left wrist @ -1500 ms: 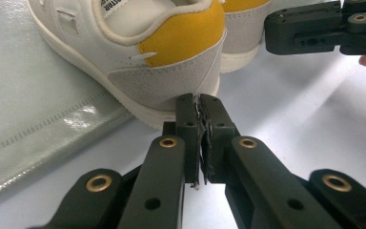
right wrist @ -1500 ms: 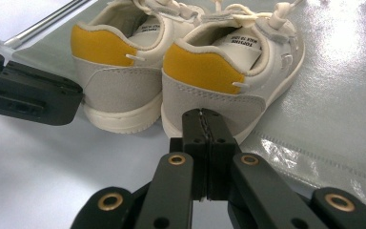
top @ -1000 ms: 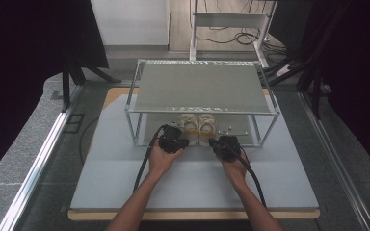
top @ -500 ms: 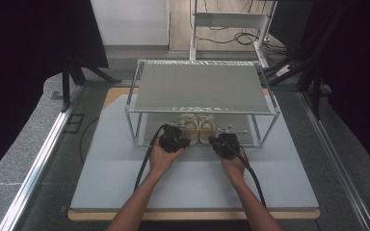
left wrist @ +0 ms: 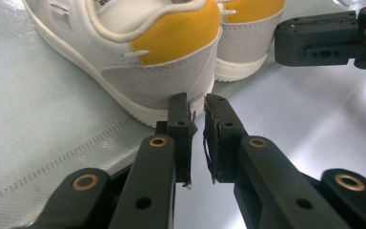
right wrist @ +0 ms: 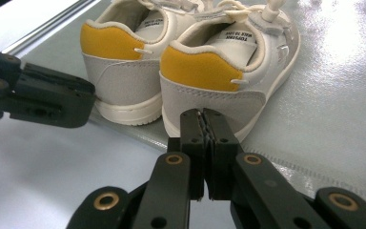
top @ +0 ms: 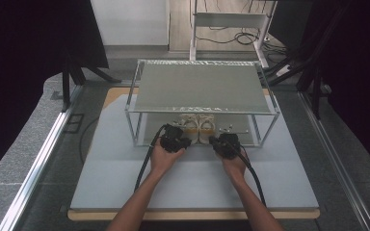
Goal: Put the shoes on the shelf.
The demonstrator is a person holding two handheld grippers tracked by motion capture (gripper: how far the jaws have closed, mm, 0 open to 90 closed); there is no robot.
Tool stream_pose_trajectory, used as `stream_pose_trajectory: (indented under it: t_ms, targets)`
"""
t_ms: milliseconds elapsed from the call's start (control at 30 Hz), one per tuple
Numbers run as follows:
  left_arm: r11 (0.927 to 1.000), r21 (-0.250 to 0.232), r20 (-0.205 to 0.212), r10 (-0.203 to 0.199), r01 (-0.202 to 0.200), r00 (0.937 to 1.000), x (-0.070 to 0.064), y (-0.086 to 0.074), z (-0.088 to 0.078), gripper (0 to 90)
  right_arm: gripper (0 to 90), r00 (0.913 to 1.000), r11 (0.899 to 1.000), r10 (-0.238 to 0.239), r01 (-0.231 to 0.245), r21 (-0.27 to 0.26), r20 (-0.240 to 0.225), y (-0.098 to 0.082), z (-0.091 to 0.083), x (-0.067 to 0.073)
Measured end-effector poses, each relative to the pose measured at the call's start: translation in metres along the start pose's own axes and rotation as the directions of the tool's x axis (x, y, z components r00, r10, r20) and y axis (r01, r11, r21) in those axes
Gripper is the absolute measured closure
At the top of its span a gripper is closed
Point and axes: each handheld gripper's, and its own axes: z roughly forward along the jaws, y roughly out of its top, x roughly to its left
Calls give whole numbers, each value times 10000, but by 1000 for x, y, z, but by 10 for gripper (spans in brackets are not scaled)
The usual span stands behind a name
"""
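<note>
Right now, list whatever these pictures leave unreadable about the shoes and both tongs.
- Shoe toes: in the high view the rack's top shelf covers the pair.
- Tongue label in the right gripper view: print too small to read.
- Left shoe in the left gripper view: front cut off by the top edge.
- Left tongs: tips meet the heel; whether anything is pinched is unclear.
- Right tongs: pads together; contact with the heel is hidden behind them.
</note>
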Motion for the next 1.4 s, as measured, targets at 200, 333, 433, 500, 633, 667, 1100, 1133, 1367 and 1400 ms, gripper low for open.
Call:
stream_pose_trajectory:
  t_ms: [200, 333, 433, 500, 633, 667, 1100, 1133, 1367, 1400]
  targets:
    - [10000, -9, -4, 84, -84, 10000, -2, -1, -1, 777, 849, 10000, 10000, -36, 36, -38, 52, -1, -2, -1]
    - [9999, -136, 46, 37, -36, 10000, -2, -3, -1, 735, 842, 10000, 9999, -37, 37, -104, -3, -1, -6, -1]
    - [9998, -144, 68, 101, -100, 9999, -2, -5, -2, 705, 839, 9999, 9998, -140, 140, -107, 33, -2, -8, 1]
    - [9998, -159, 86, 136, -135, 9999, -3, -6, -3, 693, 835, 9999, 9998, -156, 156, -90, 47, -2, -9, 1]
    - [9996, -159, 177, 224, -221, 9996, -7, -8, -6, 660, 823, 9998, 9996, -211, 210, -175, -30, -3, -12, 1]
    - [9996, -164, 170, 231, -228, 9996, -8, -8, -7, 648, 813, 9997, 9996, -248, 247, -159, -75, -3, -13, 2]
    - [9984, -454, 74, 330, -327, 9994, -11, -37, -41, 537, 687, 9947, 9963, -820, 801, -314, -628, -14, -37, 6]
    - [9983, -472, 65, 336, -333, 9994, -11, -40, -43, 533, 677, 9943, 9961, -852, 834, -299, -636, -16, -39, 6]
    - [9974, -642, 64, 321, -316, 9995, -7, -67, -65, 507, 610, 9905, 9942, -999, 956, -493, -945, -30, -61, 2]
    - [9972, -696, 64, 292, -286, 9996, -7, -71, -68, 500, 607, 9899, 9943, -995, 950, -485, -1014, -32, -64, 1]
